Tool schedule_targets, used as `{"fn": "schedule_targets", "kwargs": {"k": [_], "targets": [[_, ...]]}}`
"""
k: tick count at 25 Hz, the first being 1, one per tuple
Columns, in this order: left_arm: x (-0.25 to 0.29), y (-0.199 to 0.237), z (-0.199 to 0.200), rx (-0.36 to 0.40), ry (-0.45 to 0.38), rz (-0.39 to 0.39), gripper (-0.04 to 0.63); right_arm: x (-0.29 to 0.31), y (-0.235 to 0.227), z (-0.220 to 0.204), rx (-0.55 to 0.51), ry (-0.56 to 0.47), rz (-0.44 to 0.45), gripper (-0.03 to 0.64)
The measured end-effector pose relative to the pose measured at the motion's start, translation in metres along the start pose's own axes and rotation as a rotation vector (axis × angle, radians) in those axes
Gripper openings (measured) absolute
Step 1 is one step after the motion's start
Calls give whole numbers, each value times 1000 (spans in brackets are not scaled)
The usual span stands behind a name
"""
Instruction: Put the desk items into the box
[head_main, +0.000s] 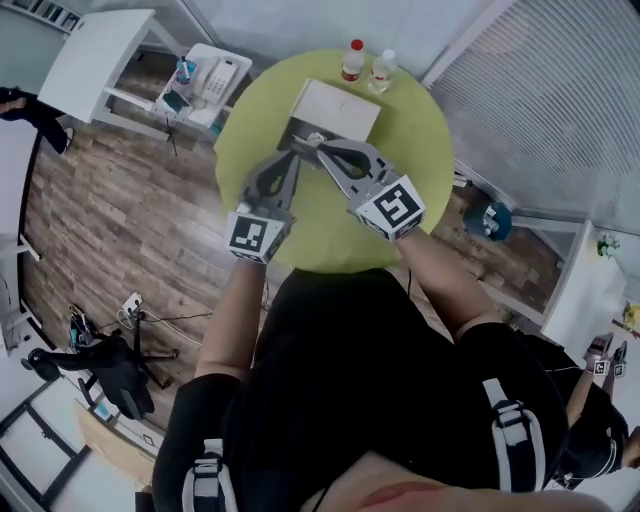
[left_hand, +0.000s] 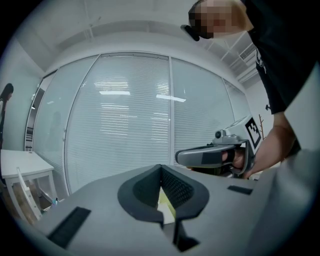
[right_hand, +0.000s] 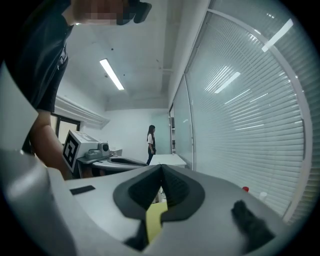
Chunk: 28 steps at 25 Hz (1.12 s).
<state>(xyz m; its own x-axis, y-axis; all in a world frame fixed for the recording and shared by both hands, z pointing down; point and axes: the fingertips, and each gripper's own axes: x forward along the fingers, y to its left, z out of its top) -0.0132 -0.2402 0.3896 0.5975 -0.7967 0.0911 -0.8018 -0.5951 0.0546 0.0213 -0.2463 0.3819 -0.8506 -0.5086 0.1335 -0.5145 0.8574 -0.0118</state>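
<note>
Seen from above, a small side stand (head_main: 232, 62) at far left holds one white telephone (head_main: 215, 76), off the work area. Next comes the left gripper (head_main: 288, 158), tongs pressed together on nothing, held level over one round yellow-green table (head_main: 425, 135). Its tip nearly meets that of the right gripper (head_main: 312, 143), whose tongs are likewise together and empty. Both hover at the near edge of the single white box (head_main: 340, 108), probably because that is where items go. Two bottles stand together at the table's far rim, one red-capped (head_main: 352, 60) and one white-capped (head_main: 382, 70). No other loose desk items show.
</note>
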Motion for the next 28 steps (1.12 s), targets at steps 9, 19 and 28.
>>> {"fn": "schedule_targets", "kwargs": {"k": [9,19,28], "targets": [[-10,4,14,14,-21,-86,11,-2,11,9,-11,3,-88,17],[-18,-2,15,21,-22,-137,11,-11,20,10,-12,4,-147,17],[-26,-8,19,50,-49,-162,11,-15,28,12,0,-14,-160,17]]}}
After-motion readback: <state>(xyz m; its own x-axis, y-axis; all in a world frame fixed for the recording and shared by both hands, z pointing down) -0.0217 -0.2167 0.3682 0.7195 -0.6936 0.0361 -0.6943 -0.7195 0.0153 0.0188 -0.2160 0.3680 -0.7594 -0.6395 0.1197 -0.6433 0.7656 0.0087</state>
